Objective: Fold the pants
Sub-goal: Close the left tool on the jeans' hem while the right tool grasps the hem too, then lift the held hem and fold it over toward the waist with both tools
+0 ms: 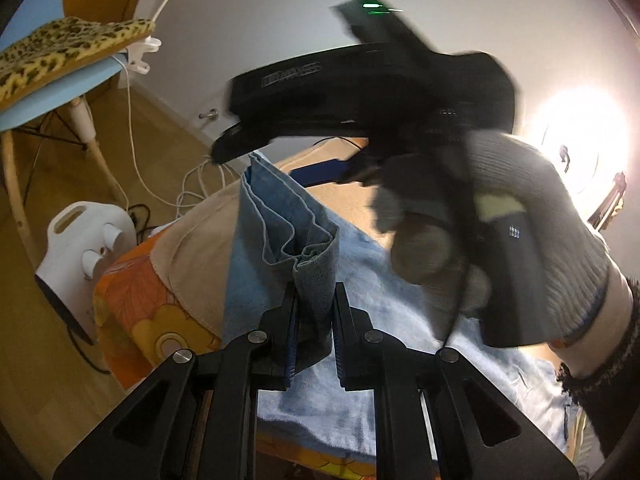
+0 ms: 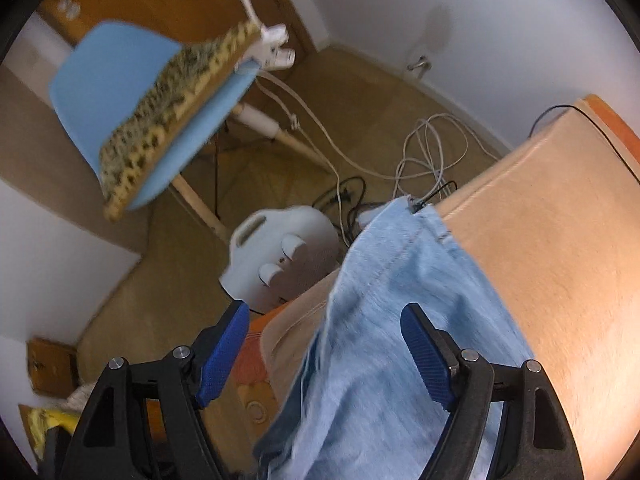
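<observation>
Light blue pants [image 1: 360, 300] lie spread on a table with a beige cover [image 1: 192, 248]. My left gripper [image 1: 314, 292] is shut on a bunched fold of the denim, which stands up between its fingers. In the same view my right gripper [image 1: 272, 160] is blurred, carried by a grey-gloved hand [image 1: 540, 220] above the far end of the pants. In the right wrist view that right gripper [image 2: 326, 312] stands open over a pant leg [image 2: 380, 272] at the table's edge, its blue pads [image 2: 424, 352] apart and not touching the cloth.
The beige cover [image 2: 540, 240] lies over an orange flowered cloth [image 1: 132, 304]. On the floor beside the table are a white heater [image 2: 280, 256] and tangled cables [image 2: 432, 148]. A blue chair [image 2: 112, 80] with a leopard-print cushion [image 1: 60, 52] stands beyond. A bright lamp [image 1: 580, 132] glares at right.
</observation>
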